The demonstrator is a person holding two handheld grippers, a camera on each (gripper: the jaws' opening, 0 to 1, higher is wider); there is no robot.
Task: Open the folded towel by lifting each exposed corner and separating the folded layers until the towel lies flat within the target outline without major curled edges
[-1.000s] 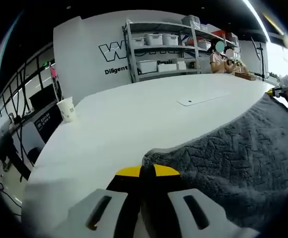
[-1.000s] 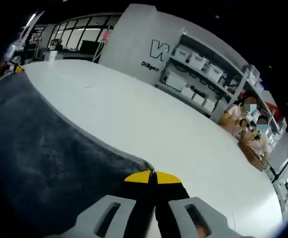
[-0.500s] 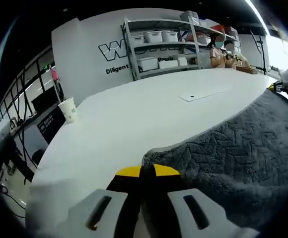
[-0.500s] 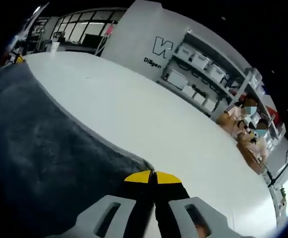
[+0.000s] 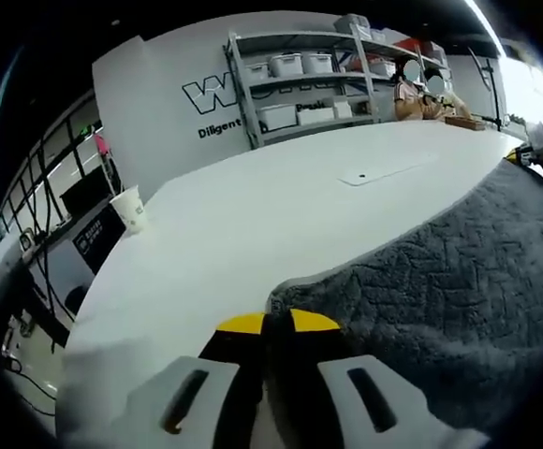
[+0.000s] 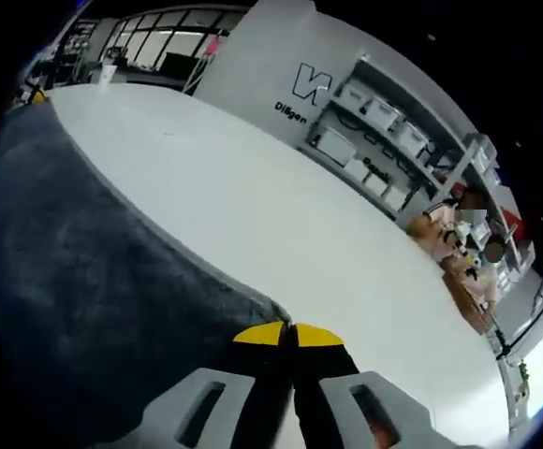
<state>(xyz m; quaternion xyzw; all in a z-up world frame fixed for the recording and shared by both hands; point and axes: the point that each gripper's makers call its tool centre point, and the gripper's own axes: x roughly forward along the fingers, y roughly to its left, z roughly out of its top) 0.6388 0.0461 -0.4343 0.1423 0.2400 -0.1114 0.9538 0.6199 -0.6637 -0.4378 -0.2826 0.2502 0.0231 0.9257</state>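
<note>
Both tools pinch a corner of the dark grey towel, stretched over the white counter.

In the left gripper view the left tool [image 5: 265,323] has its yellow-tipped jaws pressed together on a towel [image 5: 449,299] corner, the cloth spreading off to the right; in the right gripper view the right tool [image 6: 286,329] pinches another corner, the towel [image 6: 84,281] spreading to the left. Compared with a second ago the grips are unchanged and the cloth sits the same against each tool; only the background has shifted a little, as the cameras moved. The counter [image 5: 253,224] carries a paper cup [image 5: 129,208] at its far left edge and a thin flat sheet [image 5: 384,174] farther off. Beyond stand a white wall [image 5: 168,103] with lettering, metal shelves [image 5: 300,75] of bins, and seated people [image 5: 421,94] at the far right.
</note>
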